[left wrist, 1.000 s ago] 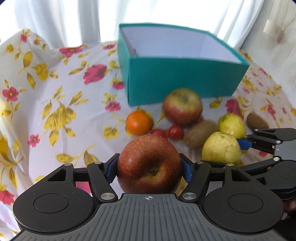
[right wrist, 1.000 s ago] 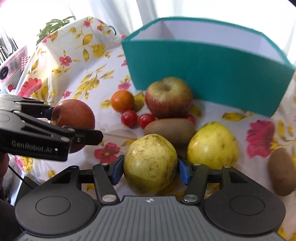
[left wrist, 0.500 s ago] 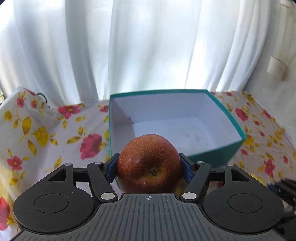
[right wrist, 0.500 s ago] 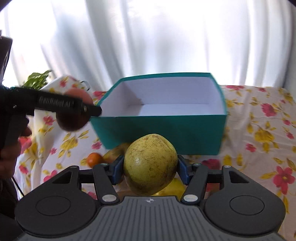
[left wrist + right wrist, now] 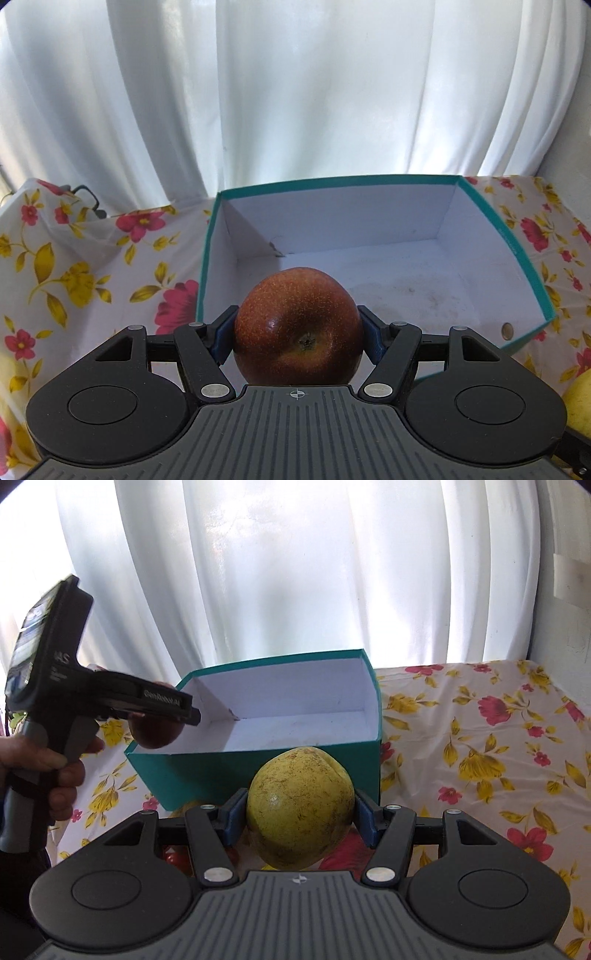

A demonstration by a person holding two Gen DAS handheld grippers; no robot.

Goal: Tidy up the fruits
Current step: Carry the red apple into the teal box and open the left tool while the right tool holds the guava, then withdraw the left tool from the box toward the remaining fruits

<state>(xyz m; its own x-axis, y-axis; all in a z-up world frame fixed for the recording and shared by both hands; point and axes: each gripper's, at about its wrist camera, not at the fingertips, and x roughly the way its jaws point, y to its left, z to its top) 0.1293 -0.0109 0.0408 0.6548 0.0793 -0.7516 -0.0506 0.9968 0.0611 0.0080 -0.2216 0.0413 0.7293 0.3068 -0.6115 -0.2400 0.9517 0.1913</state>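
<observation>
Fruits are held off the bench at this moment, one in each hand-held gripper. The left hand-held gripper [image 5: 297, 334] is clamped on a red apple [image 5: 297, 326], its blue pads [image 5: 223, 336] pressed to both sides of the fruit, and the apple hangs over the near left corner of the teal box [image 5: 532, 273]. In the right wrist view the same left hand-held gripper [image 5: 159, 716] shows from the side with the red apple [image 5: 155, 734] level with the box rim [image 5: 258, 751] at that corner, the person's hand [image 5: 48, 764] around the grip. The right hand-held gripper [image 5: 299, 816] is closed on a yellow-green pear-like fruit [image 5: 299, 808], which sits in front of the box's near teal wall [image 5: 207, 779] and outside it. The box stands open-topped on the floral-clothed bench [image 5: 480, 746]; its white floor [image 5: 399, 273] shows only faint marks and nothing lying in it. Above the rim the way is open up to the white curtain [image 5: 295, 92] behind the far wall. To the right of the box a broad stretch of cloth lies bare. Another yellow fruit [image 5: 578, 402] peeks in at the lower right edge of the left view, and something small and red [image 5: 173, 858] shows below the right gripper's linkage, too hidden to name.
</observation>
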